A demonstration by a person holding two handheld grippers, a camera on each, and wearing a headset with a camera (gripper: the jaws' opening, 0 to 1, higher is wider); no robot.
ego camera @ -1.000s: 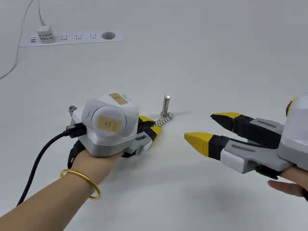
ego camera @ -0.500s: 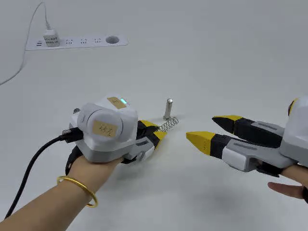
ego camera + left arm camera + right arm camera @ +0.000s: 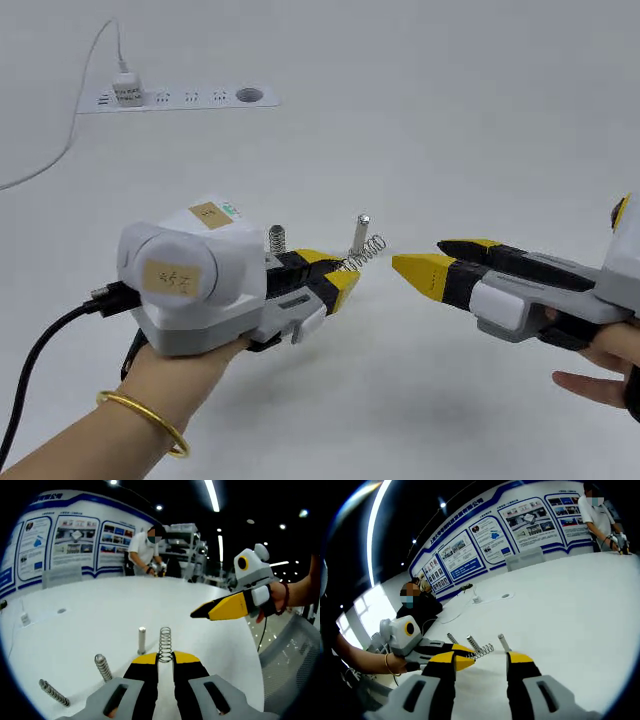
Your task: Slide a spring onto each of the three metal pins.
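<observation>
My left gripper (image 3: 340,282) is shut on one end of a coil spring (image 3: 366,252), which sticks out level toward the top of a bare metal pin (image 3: 361,234). In the left gripper view the spring (image 3: 165,642) rises from between the yellow tips (image 3: 165,657), and the bare pin (image 3: 142,640) stands just left of it. Two more pins (image 3: 103,666) (image 3: 54,693) carry springs; one of them (image 3: 276,240) shows behind the left gripper. To the right of the pin my right gripper (image 3: 425,255) hovers open and holds nothing, its jaws (image 3: 487,660) pointing at the spring (image 3: 482,651).
A white power strip (image 3: 180,97) with a plugged-in cable lies at the table's far left. A black cable trails from the left gripper. People stand and sit (image 3: 142,550) beyond the table, with poster boards on the wall.
The left gripper has lifted the spring off the table and raised it to the height of the bare pin's top. The right gripper has shifted a little and stays open.
</observation>
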